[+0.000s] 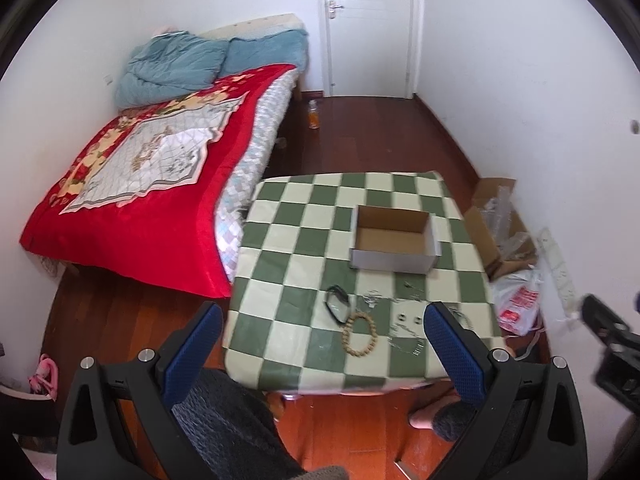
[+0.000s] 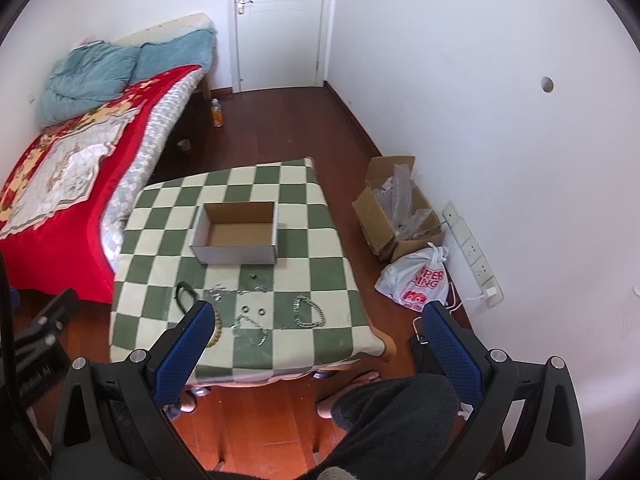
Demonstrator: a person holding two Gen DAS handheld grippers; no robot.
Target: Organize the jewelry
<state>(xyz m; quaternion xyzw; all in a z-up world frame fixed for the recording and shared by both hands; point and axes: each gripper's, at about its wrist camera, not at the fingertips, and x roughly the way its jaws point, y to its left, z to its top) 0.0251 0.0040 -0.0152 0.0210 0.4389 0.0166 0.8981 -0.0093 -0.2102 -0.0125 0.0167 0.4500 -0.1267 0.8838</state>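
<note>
Left wrist view: both tongs, left (image 1: 322,338) and right (image 2: 318,334), are held apart, empty. Light, limp silver chains (image 2: 250,326) are best pinched mid-strand; the stiff wooden bead bracelet (image 1: 359,336) by its rim, for the open cardboard box (image 1: 394,240).

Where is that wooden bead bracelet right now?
The bead bracelet lies on the checkered table near its front edge, just below the dark bangle and left of the two small rings, seen from the left tool's camera.
</note>
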